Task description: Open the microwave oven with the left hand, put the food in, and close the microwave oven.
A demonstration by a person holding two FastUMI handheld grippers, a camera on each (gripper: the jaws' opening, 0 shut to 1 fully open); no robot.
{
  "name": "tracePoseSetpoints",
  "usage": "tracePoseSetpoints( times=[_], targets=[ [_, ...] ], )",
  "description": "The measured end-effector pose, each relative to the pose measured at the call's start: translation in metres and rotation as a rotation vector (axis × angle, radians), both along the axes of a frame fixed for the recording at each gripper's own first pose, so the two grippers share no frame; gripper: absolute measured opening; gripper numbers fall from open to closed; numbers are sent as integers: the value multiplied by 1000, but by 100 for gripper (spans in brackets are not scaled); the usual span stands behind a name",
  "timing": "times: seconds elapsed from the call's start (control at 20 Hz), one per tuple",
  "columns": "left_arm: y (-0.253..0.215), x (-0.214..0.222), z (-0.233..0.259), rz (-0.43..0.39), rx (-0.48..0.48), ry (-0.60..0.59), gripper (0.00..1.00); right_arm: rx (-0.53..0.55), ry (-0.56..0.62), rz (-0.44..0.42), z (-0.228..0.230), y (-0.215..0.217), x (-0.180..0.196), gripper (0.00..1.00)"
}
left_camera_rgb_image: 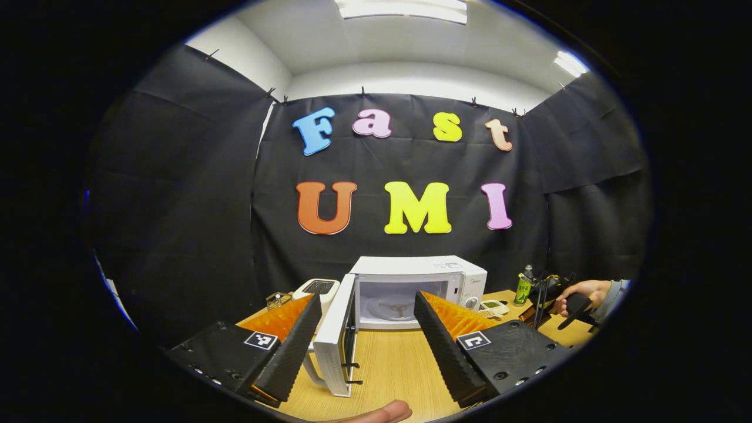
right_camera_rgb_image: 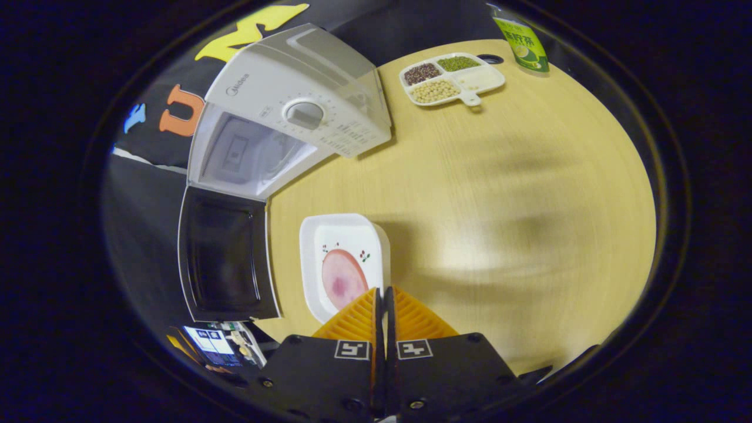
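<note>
The right gripper (right_camera_rgb_image: 385, 294), fingers pressed together on the rim of the white square plate of pink food (right_camera_rgb_image: 343, 264), holds it just beside the white microwave oven (right_camera_rgb_image: 294, 111), whose door (right_camera_rgb_image: 226, 255) hangs open. The left gripper (left_camera_rgb_image: 367, 320), fingers spread, faces the oven's cavity. Nothing blocks the way in; a divided tray of beans (right_camera_rgb_image: 452, 79) sits beyond.

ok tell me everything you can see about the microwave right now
The microwave is a white box with a glossy plastic-looking shell, standing upright on the wooden table before the black cloth. Its door, dark-windowed with a white frame, is swung wide open on the left hinge. The pale cavity shows a turntable and holds no food. A round dial sits on its control panel.
</note>
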State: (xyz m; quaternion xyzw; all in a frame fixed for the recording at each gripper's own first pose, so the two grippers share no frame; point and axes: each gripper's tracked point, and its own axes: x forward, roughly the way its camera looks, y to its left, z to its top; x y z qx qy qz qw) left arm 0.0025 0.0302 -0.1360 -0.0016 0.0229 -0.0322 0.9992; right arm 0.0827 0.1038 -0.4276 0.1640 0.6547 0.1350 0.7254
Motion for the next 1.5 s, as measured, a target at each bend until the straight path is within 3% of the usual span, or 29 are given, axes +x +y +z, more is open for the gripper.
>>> tracePoseSetpoints(
  times=[0.2, 0.25, 0.3, 0.5, 0.55, 0.65, 0.7, 0.75, 0.8, 0.9, 0.95, 1.05, 1.25, 1.3, 1.35, 1.5],
  targets=[
    [27, 7, -10, 13, -13, 8, 95, 36, -15, -23, -1, 58, -1, 0],
    [33, 6, -12, 18, -10, 7, 95, 51, -15, -32, -1, 73, -3, 4],
    [39, 6, -15, 22, -6, 7, 94, 70, -15, -49, -1, 87, -2, 0],
    [60, 5, -24, 54, -1, 26, 95, 141, -43, -204, -5, 142, 12, 4],
    [64, 5, -24, 60, -1, 30, 83, 160, -53, -223, -5, 156, 14, 4],
    [71, 2, -22, 74, 2, 33, 83, 189, -60, -264, -5, 178, 20, 4],
    [73, 1, -21, 79, 6, 29, 95, 202, -69, -285, -5, 190, 24, 4],
    [74, -1, -21, 82, 10, 29, 95, 214, -82, -301, -6, 202, 29, 4],
    [75, -2, -21, 84, 15, 28, 83, 233, -97, -320, -7, 213, 34, 4],
    [72, -4, -21, 73, 31, 22, 83, 272, -130, -356, -10, 235, 50, 4],
    [72, -4, -22, 72, 39, 19, 95, 286, -150, -376, -13, 244, 59, 4],
    [71, -1, -27, 69, 52, 28, 94, 314, -197, -444, -17, 257, 81, 4],
    [80, 0, -29, 78, 52, 37, 95, 391, -301, -672, -23, 263, 130, 4],
    [81, 2, -30, 77, 47, 41, 95, 397, -333, -714, -25, 262, 142, 0],
    [82, 3, -32, 79, 42, 44, 95, 418, -360, -762, -26, 262, 153, 4],
    [90, 2, -38, 95, 56, 61, 94, 473, -424, -830, -27, 266, 181, 4]
  ],
)
